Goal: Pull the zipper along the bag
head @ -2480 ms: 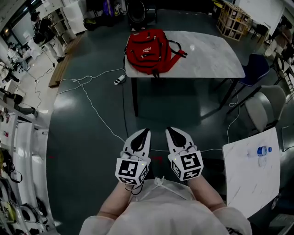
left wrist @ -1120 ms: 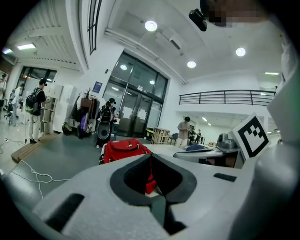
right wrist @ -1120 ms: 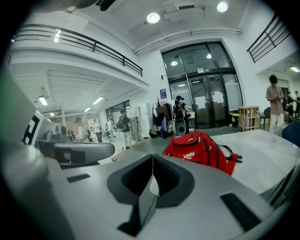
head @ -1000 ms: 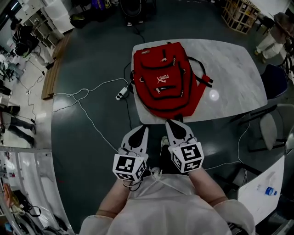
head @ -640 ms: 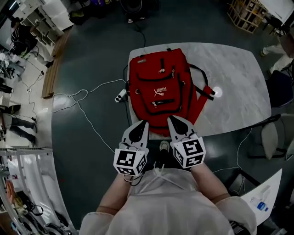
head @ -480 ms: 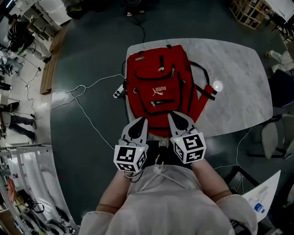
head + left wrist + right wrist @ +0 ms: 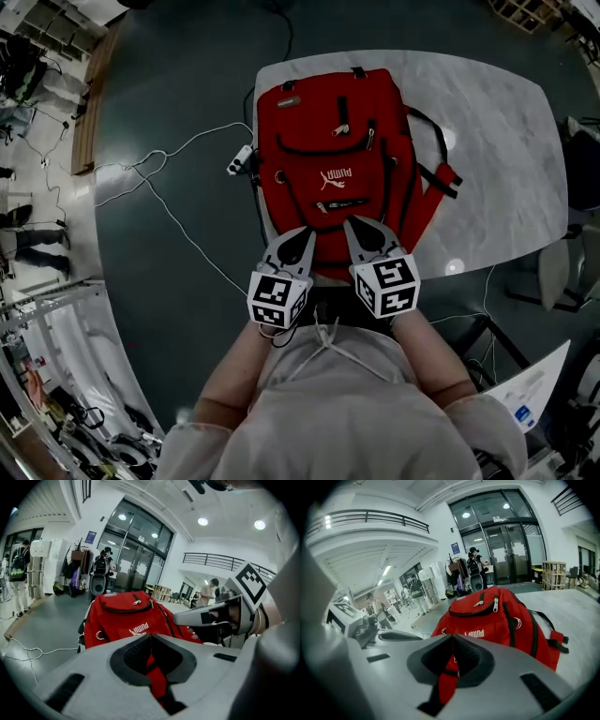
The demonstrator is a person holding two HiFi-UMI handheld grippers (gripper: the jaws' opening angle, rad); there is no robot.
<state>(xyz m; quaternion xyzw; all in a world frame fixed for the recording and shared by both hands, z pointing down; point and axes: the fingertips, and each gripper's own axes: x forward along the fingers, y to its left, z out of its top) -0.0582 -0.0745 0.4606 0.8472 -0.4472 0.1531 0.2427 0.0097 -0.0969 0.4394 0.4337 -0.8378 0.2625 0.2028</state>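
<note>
A red backpack [image 7: 337, 141] lies flat on a marble table [image 7: 487, 122], front pockets up, with black zipper lines across them. Silver zipper pulls [image 7: 495, 604] hang at its upper pocket. My left gripper [image 7: 305, 232] and right gripper [image 7: 352, 225] hover side by side over the bag's near end, both shut with nothing between the jaws. The bag [image 7: 126, 616] fills the middle of the left gripper view beyond the gripper's [image 7: 150, 637] closed tips. The right gripper view shows the backpack [image 7: 497, 616] past that gripper's [image 7: 452, 637] closed tips.
A white cable [image 7: 178, 216] and a power strip [image 7: 239, 161] lie on the dark floor left of the table. A chair [image 7: 553, 272] and a white table [image 7: 534, 384] stand at the right. People [image 7: 101, 564] stand by glass doors far off.
The table and red backpack have come much nearer in the head view. Both grippers, earlier over bare floor, now reach over the bag's near end, still shut.
</note>
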